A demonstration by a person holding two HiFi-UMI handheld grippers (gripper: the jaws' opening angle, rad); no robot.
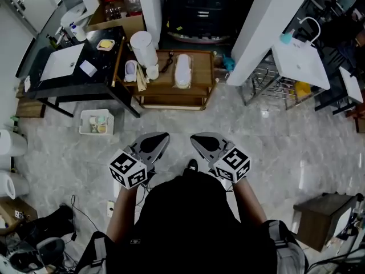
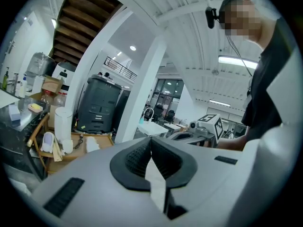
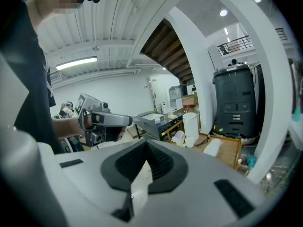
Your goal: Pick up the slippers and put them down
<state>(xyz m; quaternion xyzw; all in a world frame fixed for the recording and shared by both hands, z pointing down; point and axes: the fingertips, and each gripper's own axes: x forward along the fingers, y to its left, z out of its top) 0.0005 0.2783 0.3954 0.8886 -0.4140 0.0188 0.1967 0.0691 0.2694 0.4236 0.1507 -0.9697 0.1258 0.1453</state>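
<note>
Both grippers are held at waist level in front of the person, side by side and apart from each other.

Left gripper (image 1: 162, 137): jaws closed, nothing between the pads. Right gripper (image 1: 197, 138): the same, closed and empty.

Slippers (image 1: 182, 71): a pale, flat, long shape lying on the low wooden table (image 1: 171, 99), well ahead of both grippers. I cannot tell whether it is one slipper or a stacked pair. The pick-up is judged not yet begun.

Risks from here:
- The jaws must open before contact. If they arrive closed, they would likely push the slippers along the smooth top rather than grip them.
- The slippers look thin and soft. A shallow pinch could catch only the upper layer, leaving one behind or letting it droop and slip out.
- A dark cord (image 1: 167, 63) lies just beside the slippers, and a white cylinder (image 1: 143, 48) and a cup (image 1: 152, 72) stand near. A wide approach from the left could snag or knock these.
</note>
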